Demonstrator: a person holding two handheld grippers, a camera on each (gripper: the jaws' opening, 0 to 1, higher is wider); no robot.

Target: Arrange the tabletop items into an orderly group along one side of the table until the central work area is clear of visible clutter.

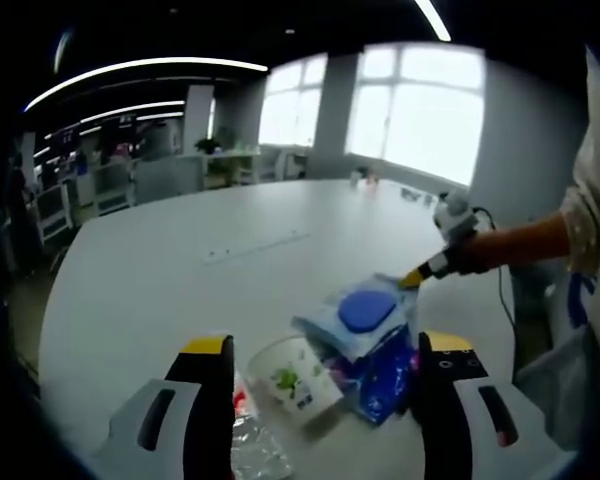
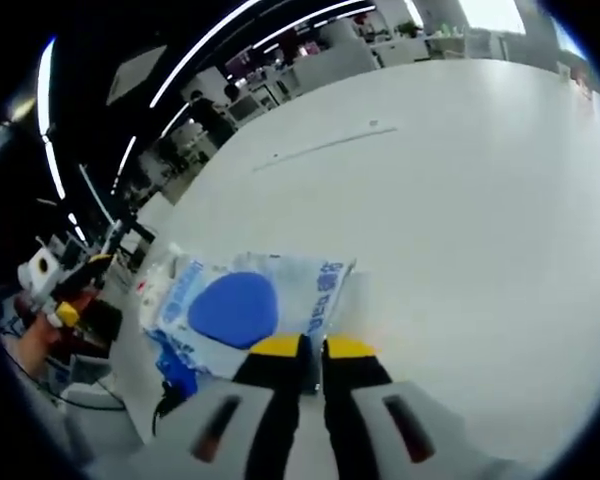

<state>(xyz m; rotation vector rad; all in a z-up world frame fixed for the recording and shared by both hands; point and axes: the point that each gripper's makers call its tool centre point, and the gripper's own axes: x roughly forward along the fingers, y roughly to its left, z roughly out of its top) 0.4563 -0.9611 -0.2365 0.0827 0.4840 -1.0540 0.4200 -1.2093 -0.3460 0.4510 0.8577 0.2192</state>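
1. My left tongs (image 1: 325, 372): jaws spread wide, yellow tips up, nothing between them. They hang just above the near edge of the white desk (image 1: 220, 270).
2. My right tongs (image 2: 313, 347): jaws pressed together, pinching the near edge of the wet-wipes pack (image 2: 250, 305). In the left gripper view the same tongs (image 1: 412, 278) come in from the right, tip on the far corner of the pack (image 1: 365, 315).
3. The wipes pack is white and pale blue with a round blue lid. It lies on top of the clutter pile, lid facing up.
4. Under and beside it in the left gripper view: a dark blue packet (image 1: 385, 380), partly covered by the wipes.
5. White paper cup (image 1: 295, 378) with a green print, tipped on its side, touching the wipes pack on its left.
6. Crinkled clear wrapper (image 1: 252, 445) with a red patch, just behind my left jaw, near the cup.
7. The whole pile sits at the near edge of the desk; the desk centre and far side are bare apart from small items (image 1: 365, 180) at the far rim, too small to identify.
8. A person's sleeve (image 1: 595, 215) at the right edge of the left gripper view.
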